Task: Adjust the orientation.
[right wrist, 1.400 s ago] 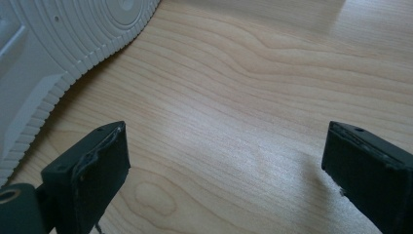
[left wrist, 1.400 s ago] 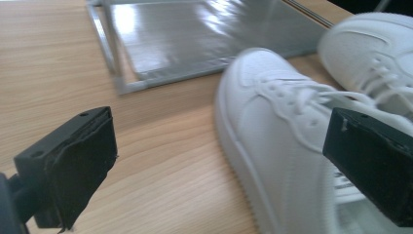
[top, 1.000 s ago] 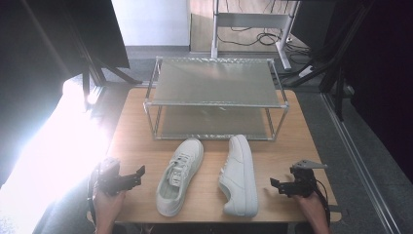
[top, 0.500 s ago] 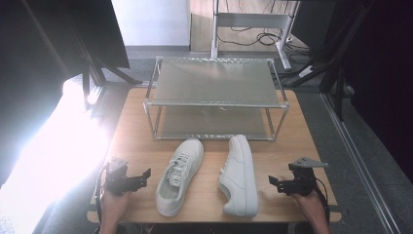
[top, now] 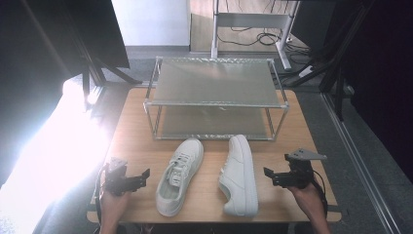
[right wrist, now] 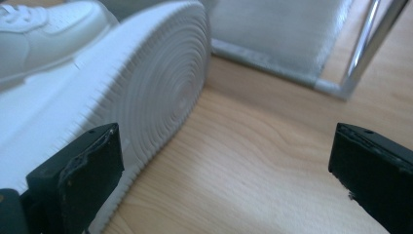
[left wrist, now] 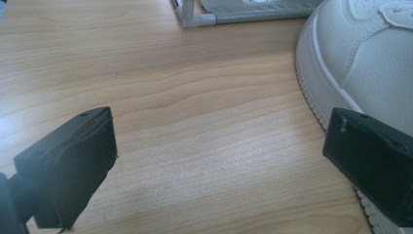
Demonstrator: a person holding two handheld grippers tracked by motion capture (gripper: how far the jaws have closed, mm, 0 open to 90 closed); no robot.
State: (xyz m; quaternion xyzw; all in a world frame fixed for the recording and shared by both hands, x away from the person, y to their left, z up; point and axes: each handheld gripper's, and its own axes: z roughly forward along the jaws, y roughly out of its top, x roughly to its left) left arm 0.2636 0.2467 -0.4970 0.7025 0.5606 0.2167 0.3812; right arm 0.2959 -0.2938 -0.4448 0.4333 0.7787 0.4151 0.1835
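The table (top: 136, 131) is pale, smooth wood with a matt grain, and on it the rack (top: 214, 90) pairs shiny metal tubes with dull grey shelves, while the two shoes (top: 237, 175) beside it look like white leather with ribbed rubber soles.

left gripper (top: 143, 174) edged closer to upright shoe (top: 179, 175); right gripper (top: 268, 173) nearer tipped shoe (top: 238, 174)
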